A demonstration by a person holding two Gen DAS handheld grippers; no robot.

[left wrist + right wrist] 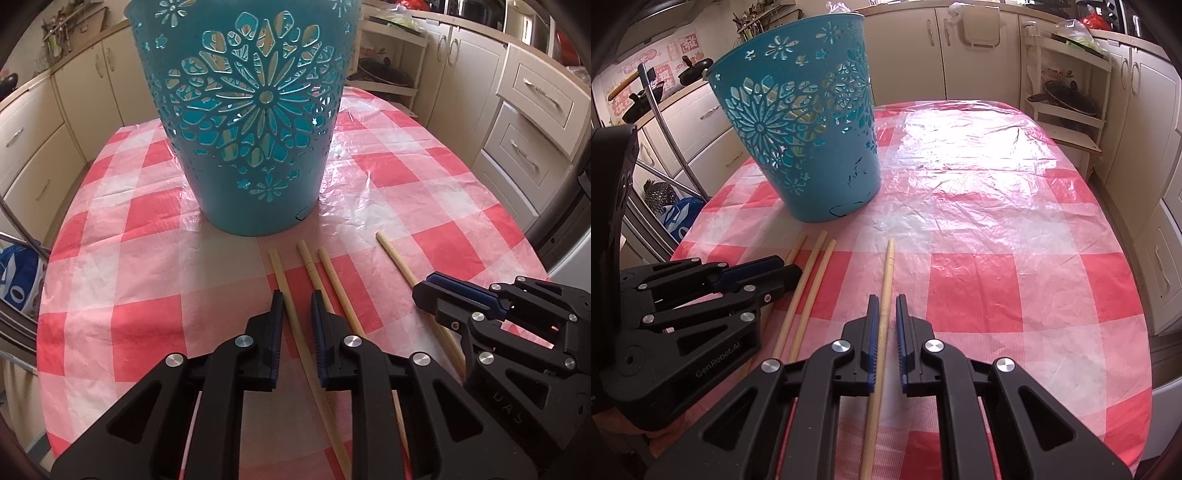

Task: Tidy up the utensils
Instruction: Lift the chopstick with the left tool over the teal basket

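A teal cut-out basket [243,110] stands on the red-and-white checked table [122,258]; it also shows in the right wrist view [805,125], with pale sticks visible through its holes. Several bamboo chopsticks lie in front of it. My left gripper [297,299] is open, its jaws straddling the leftmost chopstick [284,291]; two more chopsticks [332,280] lie just right of it. My right gripper [886,302] is open around a separate chopstick [887,269], which also shows in the left wrist view [395,254]. Neither chopstick is lifted.
Cream kitchen cabinets [1145,122] surround the table. A small shelf with a pan [1071,99] stands at the far right. A blue bag [677,221] and metal chair legs [668,129] are off the table's left edge. The tablecloth is covered in crinkled plastic film [979,147].
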